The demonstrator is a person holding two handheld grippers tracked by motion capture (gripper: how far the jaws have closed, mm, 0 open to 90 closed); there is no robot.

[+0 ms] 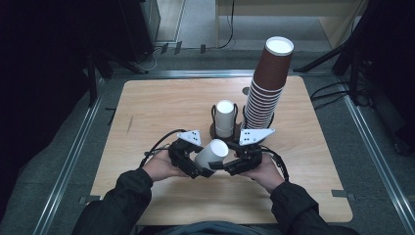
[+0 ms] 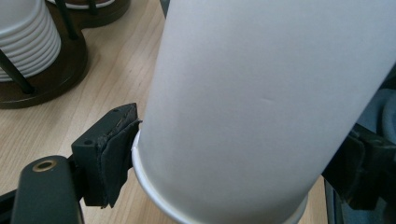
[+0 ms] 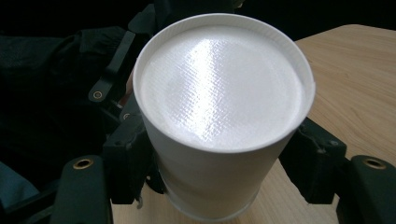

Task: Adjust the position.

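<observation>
While the right gripper (image 3: 210, 186) clamps its padded jaws on both flanks of the white paper cup (image 3: 219, 121), base turned toward that gripper's camera, the left gripper (image 2: 233, 163) has its jaws around the same cup (image 2: 261, 107) near the rolled rim; one pad (image 2: 114, 154) touches the rim, and the other jaw is too shadowed to tell if it presses. From above, the cup (image 1: 210, 154) hangs tilted between both grippers (image 1: 188, 159) (image 1: 242, 164), just above the wooden table (image 1: 147, 112) near its front edge. Behind it stands a dark wire-post holder (image 1: 215, 129) with a short stack of upturned white cups (image 1: 225, 117), and beside that a tall, leaning tower of brown cups (image 1: 266, 83). I'd judge one cup is in hand, being separated or handed over, placement not yet done.
</observation>
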